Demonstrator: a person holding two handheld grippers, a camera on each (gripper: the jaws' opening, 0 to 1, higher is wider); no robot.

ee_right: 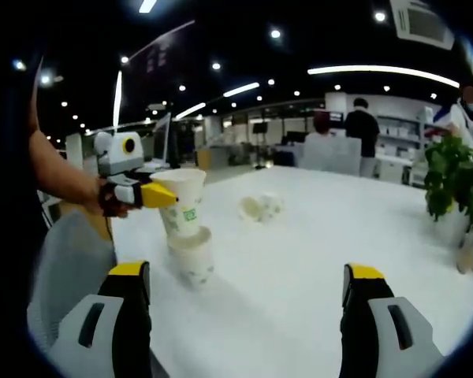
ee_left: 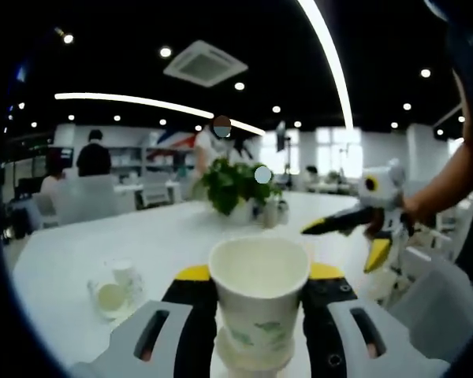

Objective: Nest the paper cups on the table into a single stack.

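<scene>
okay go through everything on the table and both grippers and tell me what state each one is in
Left gripper: shut on the held cup.
Held cup: upright, raised above the standing cup.
Standing cup: upright on the table.
Two far cups: lying tipped over, loose.
Right gripper: open, empty.
Plant: upright.

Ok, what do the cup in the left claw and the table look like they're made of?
Cup: probably paper, matte off-white with a rolled rim and faint green print; the left claw is shut on it. Table: a smooth white top with a soft sheen, possibly laminate, though the blur leaves that open.
</scene>
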